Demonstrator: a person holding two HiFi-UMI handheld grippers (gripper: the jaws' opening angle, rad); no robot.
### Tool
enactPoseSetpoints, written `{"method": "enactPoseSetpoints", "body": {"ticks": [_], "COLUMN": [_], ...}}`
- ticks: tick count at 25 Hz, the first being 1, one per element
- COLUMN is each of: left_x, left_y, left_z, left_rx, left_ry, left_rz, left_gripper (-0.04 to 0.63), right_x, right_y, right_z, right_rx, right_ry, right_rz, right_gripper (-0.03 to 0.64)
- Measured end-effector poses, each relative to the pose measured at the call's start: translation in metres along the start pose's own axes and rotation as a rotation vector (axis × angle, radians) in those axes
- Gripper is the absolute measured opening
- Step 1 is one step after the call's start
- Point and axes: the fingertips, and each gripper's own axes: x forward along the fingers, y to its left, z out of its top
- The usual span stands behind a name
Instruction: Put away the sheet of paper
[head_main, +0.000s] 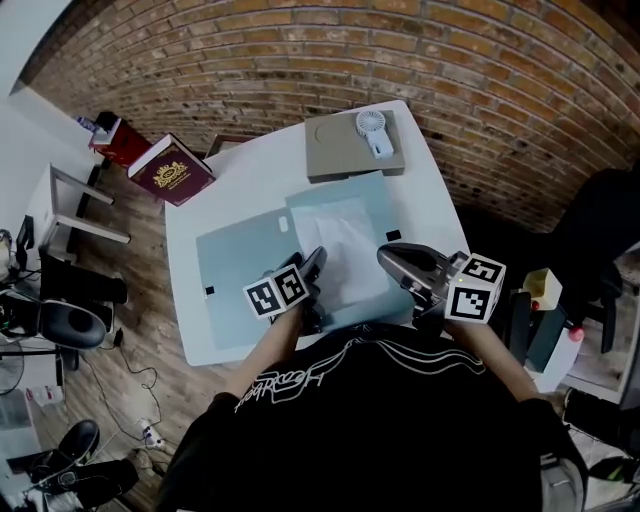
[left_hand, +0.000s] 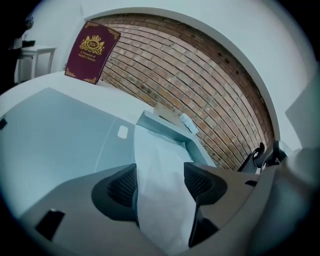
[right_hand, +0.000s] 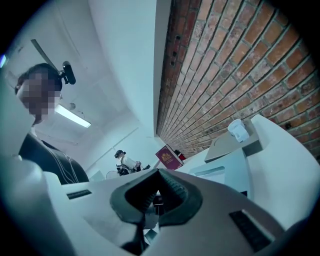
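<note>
Sheet of paper (head_main: 345, 245), white, thin and a bit creased, lies flat on the right half of a translucent pale-blue plastic folder (head_main: 235, 270), opened out on our white round-cornered table (head_main: 260, 165). Beyond it: flat grey board (head_main: 335, 155) w/ a small white hand fan (head_main: 372, 131), burgundy book (head_main: 170, 168) past the far-left corner, brick wall (head_main: 300, 60) behind. Left gripper (head_main: 312, 262) jaws wide, sheet's near end betw. the ribbed pads (left_hand: 122, 186), unpinched. Right gripper (head_main: 395, 258) jaws closed tip to tip, empty, at the folder's right edge.

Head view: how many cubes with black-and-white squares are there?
2. One cube sits on the left tool; the other on the right tool, farther right. None seems hidden.
</note>
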Motion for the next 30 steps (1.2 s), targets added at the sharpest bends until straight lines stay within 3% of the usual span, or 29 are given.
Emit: {"method": "enactPoseSetpoints", "body": {"ticks": [6,8,12,15,18,21,30], "left_x": [-0.04,-0.06,-0.102,-0.134,-0.167,-0.197,-0.235], "left_y": [0.019,0.02,0.0,-0.035,-0.07,-0.089,-0.105], "left_z": [0.024,0.033,0.049,0.049,0.043,0.037,0.025], "left_rx": [-0.039,-0.027,0.058,0.163,0.246,0.301,0.344], "left_ry": [-0.096,-0.126,-0.18,-0.144,-0.095,-0.099,-0.126], "left_rz": [-0.066,-0.092,-0.133,-0.234,-0.371,-0.468,-0.543], "left_gripper": [0.295,0.24,0.158,0.065,0.048,0.043,0.043], "right_x": [0.008,0.011,0.021,0.031,0.042,0.05,0.051], "right_y": [0.016,0.022,0.042,0.071,0.096,0.11,0.14], "right_z": [-0.004,-0.007,-0.015,-0.017,-0.024,-0.031,-0.054], "right_rx": [-0.077,-0.085,-0.073,-0.099,-0.117,-0.133,-0.184], "right_ry": [0.031,0.041,0.056,0.054,0.067,0.08,0.109], "right_rz": [-0.014,-0.023,-0.028,0.014,0.049,0.065,0.093], "right_gripper": [0.003,0.003,0.002,0.002,0.002,0.002,0.002]}}
